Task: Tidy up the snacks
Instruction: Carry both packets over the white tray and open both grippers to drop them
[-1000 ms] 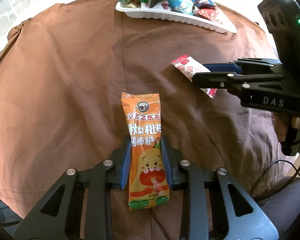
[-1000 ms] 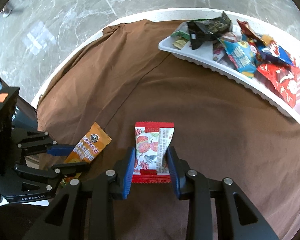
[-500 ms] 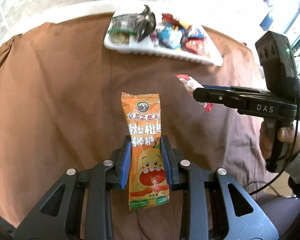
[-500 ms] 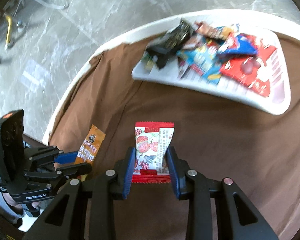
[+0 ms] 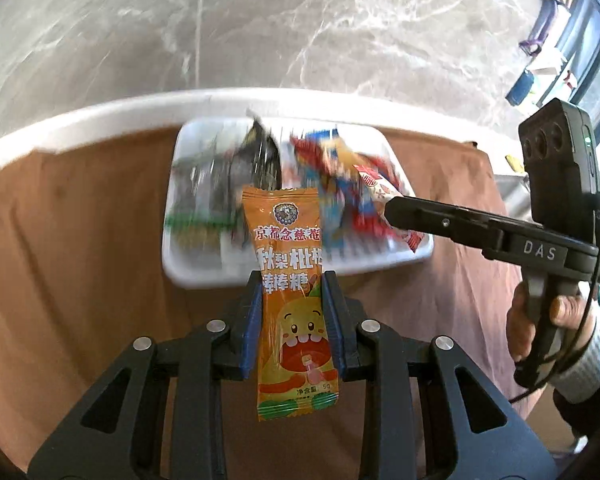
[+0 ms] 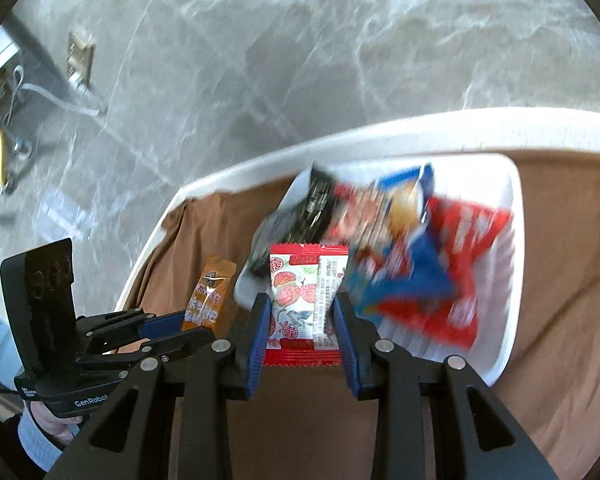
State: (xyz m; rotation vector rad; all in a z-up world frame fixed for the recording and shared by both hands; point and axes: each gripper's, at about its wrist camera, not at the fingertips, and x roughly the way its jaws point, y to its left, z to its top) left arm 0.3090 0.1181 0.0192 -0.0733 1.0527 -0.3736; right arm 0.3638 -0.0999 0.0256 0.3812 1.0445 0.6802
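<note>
Left gripper clamps an orange lollipop packet with a cartoon pear face, held in front of the white tray. Right gripper clamps a red-and-white fruit candy packet over the tray's near edge. The tray holds blurred black, blue and red snack packets.

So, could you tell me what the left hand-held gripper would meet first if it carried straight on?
Probably the white tray of snacks: the left hand-held gripper, shut on the orange lollipop packet, points at its near rim, though depth is unclear.
</note>
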